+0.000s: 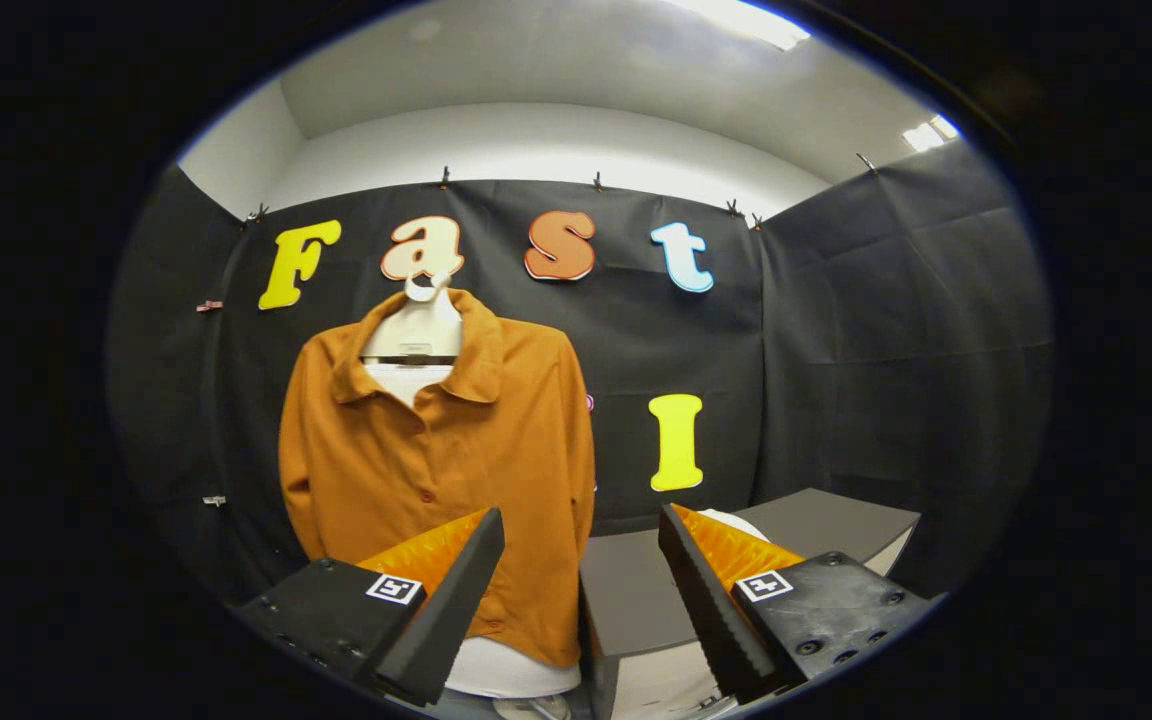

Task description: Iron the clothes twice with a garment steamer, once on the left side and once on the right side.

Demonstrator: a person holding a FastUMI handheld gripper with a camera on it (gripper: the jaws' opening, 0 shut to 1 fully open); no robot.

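An orange-brown buttoned shirt (436,450) hangs on a white mannequin torso (414,335) in front of the black cloth wall, beyond my left finger. My gripper (581,535) stands open, its two fingers wide apart with nothing between them. The left finger (456,590) overlaps the shirt's lower hem in the view. Behind the right finger (706,600) a small white rounded thing (741,522) peeks out on the table; I cannot tell what it is.
A grey table (636,590) with a raised dark slab (826,520) stands to the right of the shirt, just beyond my fingers. Black cloth walls close the booth at the back and on the right.
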